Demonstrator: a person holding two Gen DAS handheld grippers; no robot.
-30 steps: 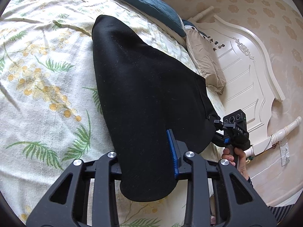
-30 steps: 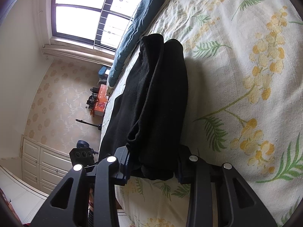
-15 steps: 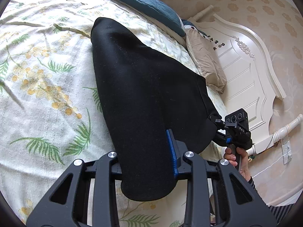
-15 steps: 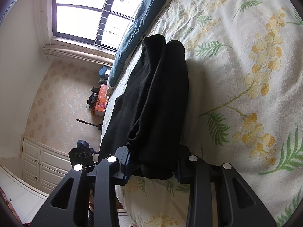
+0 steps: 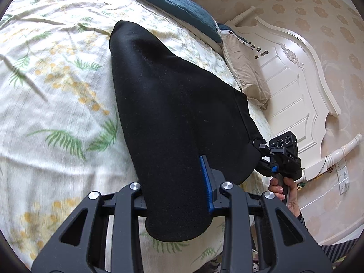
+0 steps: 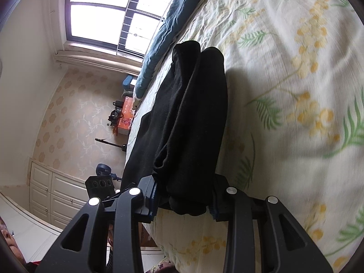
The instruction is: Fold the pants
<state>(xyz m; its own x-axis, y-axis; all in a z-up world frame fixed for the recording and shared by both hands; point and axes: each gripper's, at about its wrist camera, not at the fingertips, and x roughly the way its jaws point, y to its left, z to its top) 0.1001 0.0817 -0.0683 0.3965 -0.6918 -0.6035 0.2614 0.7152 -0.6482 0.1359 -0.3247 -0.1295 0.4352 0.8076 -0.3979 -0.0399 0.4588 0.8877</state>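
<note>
Left wrist view: black pants (image 5: 173, 113) run lengthwise toward 11 o'clock across the bed (image 5: 56, 104). Left gripper (image 5: 177, 195) fingers clamp the near end; right gripper (image 6: 184, 200) fingers clamp the other near corner, at 3 o'clock.

The right gripper (image 5: 261, 152) carries the letters "DAS".

floral bedspread (image 5: 56, 104), teal duvet (image 5: 182, 2), beige pillow (image 5: 248, 77) against white headboard (image 5: 293, 86), window (image 6: 102, 11), orange box (image 6: 126, 116)

Bright window (image 6: 102, 11) daylight, fisheye edges, slight blur
</note>
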